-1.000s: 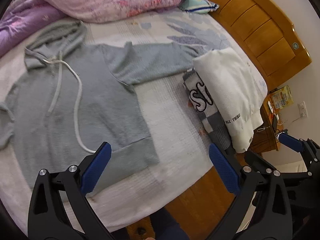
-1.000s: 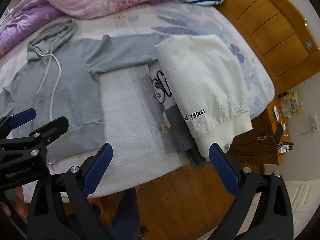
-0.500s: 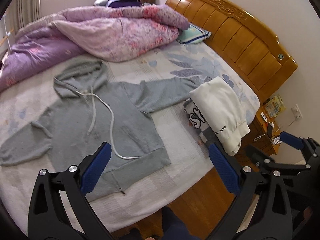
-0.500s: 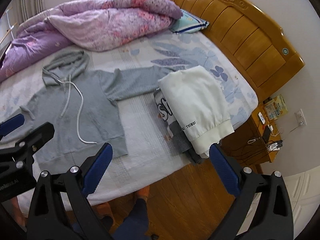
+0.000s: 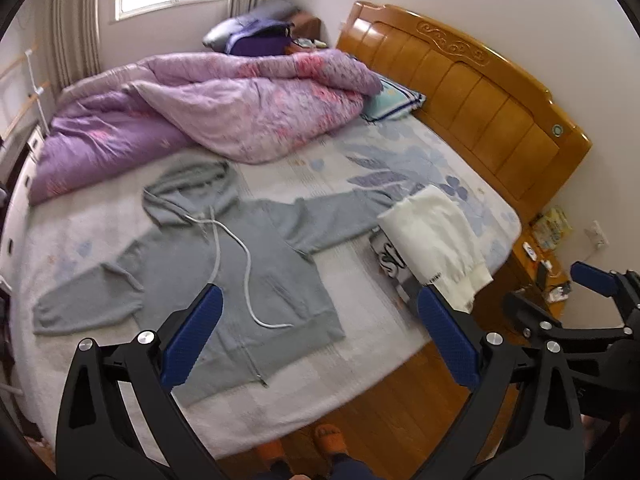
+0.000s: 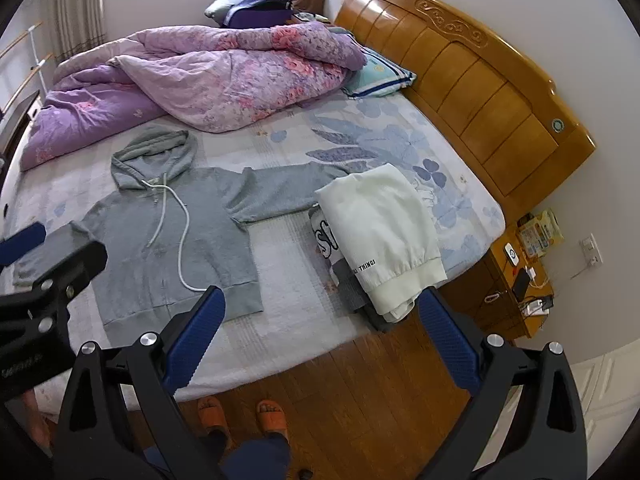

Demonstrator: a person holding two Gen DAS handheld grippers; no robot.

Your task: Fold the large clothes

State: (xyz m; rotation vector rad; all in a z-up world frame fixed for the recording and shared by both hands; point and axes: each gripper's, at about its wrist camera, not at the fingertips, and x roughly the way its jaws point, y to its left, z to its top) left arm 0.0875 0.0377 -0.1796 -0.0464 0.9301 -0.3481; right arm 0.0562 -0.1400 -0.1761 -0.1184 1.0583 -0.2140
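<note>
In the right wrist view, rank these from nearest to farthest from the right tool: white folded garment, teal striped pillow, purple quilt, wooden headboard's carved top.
From the right tool, which is open:
1. White folded garment, at the bed's near edge, right of centre.
2. Purple quilt, heaped across the bed's far half.
3. Teal striped pillow, beside the quilt against the headboard; too close to the quilt to separate firmly.
4. Wooden headboard's carved top, at the wall.

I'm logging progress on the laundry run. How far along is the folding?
Done: a folded white sweatshirt lies on top of other folded garments at the bed's edge. In hand: nothing; the left tongs and right tongs are both open, above the bed's near edge. Left: the grey hoodie lies spread flat, sleeves out, unfolded.
</note>
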